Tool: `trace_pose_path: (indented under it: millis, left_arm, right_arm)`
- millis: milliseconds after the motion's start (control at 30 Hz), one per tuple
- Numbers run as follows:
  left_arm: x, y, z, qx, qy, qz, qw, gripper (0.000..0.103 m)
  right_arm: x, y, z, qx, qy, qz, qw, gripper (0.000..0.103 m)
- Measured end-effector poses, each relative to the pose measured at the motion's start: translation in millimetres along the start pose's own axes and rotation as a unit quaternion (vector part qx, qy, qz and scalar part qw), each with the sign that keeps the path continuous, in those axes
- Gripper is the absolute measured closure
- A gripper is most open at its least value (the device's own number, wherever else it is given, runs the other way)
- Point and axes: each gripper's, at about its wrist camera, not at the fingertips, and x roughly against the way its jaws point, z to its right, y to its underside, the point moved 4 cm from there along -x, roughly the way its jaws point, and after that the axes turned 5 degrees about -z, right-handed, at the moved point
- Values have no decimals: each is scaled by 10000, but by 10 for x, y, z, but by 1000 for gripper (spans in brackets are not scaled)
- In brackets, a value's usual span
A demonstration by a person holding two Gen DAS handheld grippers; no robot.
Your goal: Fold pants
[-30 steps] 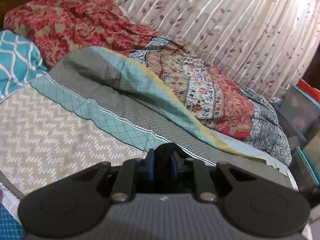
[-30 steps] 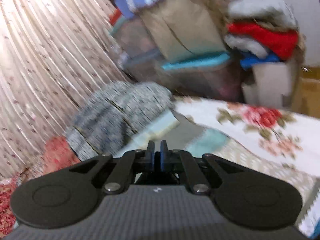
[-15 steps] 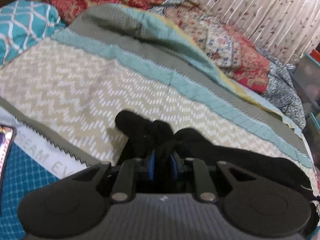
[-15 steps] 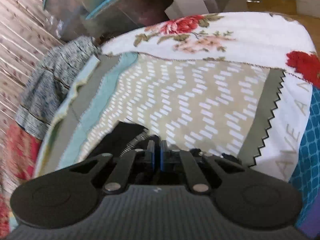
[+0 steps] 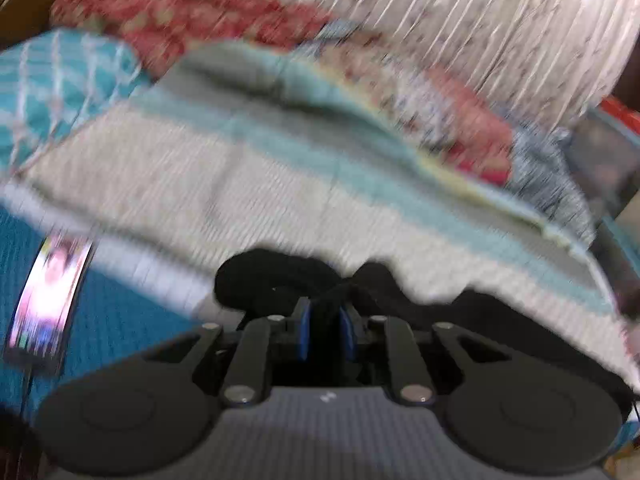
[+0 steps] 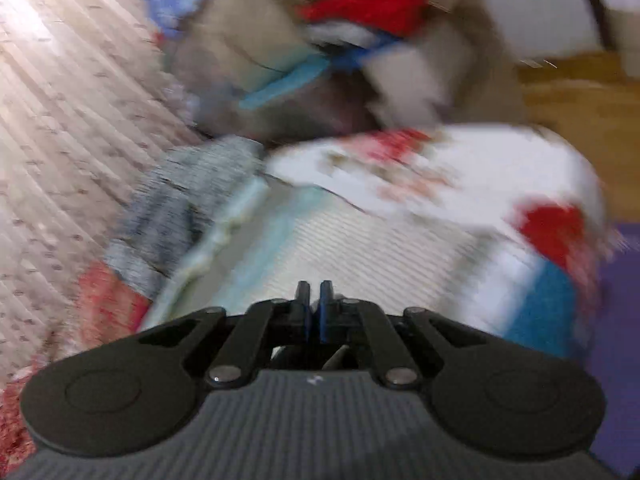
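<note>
Black pants (image 5: 280, 276) bunched ahead of the fingers, pinched in left gripper (image 5: 325, 326); right gripper (image 6: 314, 309) nearly closed, contents unclear, frames blurred

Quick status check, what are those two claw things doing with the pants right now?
Left gripper shut on black pants, bunched on the quilt. Right gripper fingers nearly together; grip unclear. Phone beside pants. Views blurred.

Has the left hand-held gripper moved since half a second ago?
Yes. The left hand-held gripper, shut on the black pants, has drawn back and left: the phone on the bedspread shows more fully now.
</note>
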Motion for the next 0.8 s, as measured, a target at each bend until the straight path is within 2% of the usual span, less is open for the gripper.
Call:
trace_pose_path:
  millis: [33,67,100,133,200,233,267,300,367,433,467,500,533,600,633,667,733,800]
  left_arm:
    - [-92,135,-45,38,-92,-231,9997,88]
    - [-194,268,-90,84,-171,-485,9986,87]
    - [-301,398,-133,148,-229,-764,9967,84]
    - [-352,479,-170,195,-286,-914,9952,83]
    - [-315,566,-193,215,-303,-925,9950,75]
    - [-270,564,-185,170,-268,-903,9954,71]
    - [-224,553,-176,127,-259,-879,9957,60]
    - [-180,537,-176,90,-242,-852,9960,58]
    - [-89,513,-178,111,-174,-782,9967,55]
    - [-7,475,-204,213,-97,-658,9976,46]
    - [40,468,-241,281,-105,-578,9979,36]
    - [80,444,-279,340,-98,-478,9982,28]
    - [120,416,-335,414,-71,-378,9984,26]
    - [163,352,-461,642,13,-253,9976,21]
    - [165,317,-543,806,68,-222,9965,18]
    - [142,281,-634,988,116,-201,9948,14]
    - [58,208,-784,1352,287,-231,9901,14]
    - [-68,174,-884,1638,625,-332,9839,14]
  right_arm:
    - [-71,87,180,-74,362,-69,9993,101]
    - [-164,181,389,-240,752,-203,9967,96]
    - [-216,250,545,-494,984,-321,9934,95]
    - [-214,298,652,-774,939,-307,9921,95]
    - [-110,328,662,-916,728,-88,9931,95]
    - [-68,330,582,-720,697,-12,9950,95]
    - [-10,336,474,-486,649,82,9967,95]
    - [43,338,377,-302,565,161,9978,95]
    - [146,383,72,229,193,289,9991,95]
    - [212,540,-343,993,-300,213,9944,95]
    - [226,667,-587,1417,-643,41,9878,94]
    - [229,845,-853,1874,-1027,-219,9767,92]
    - [233,1056,-1109,2313,-1351,-494,9622,90]
    - [263,1588,-1621,3215,-1918,-1046,9214,82]
    - [286,1871,-1842,3613,-2159,-1307,8976,80]
    - [321,2206,-2078,4025,-2444,-1577,8680,76]
    - [404,2829,-2479,4711,-2947,-1932,8086,69]
    - [508,3396,-2810,5272,-3331,-2142,7518,55]
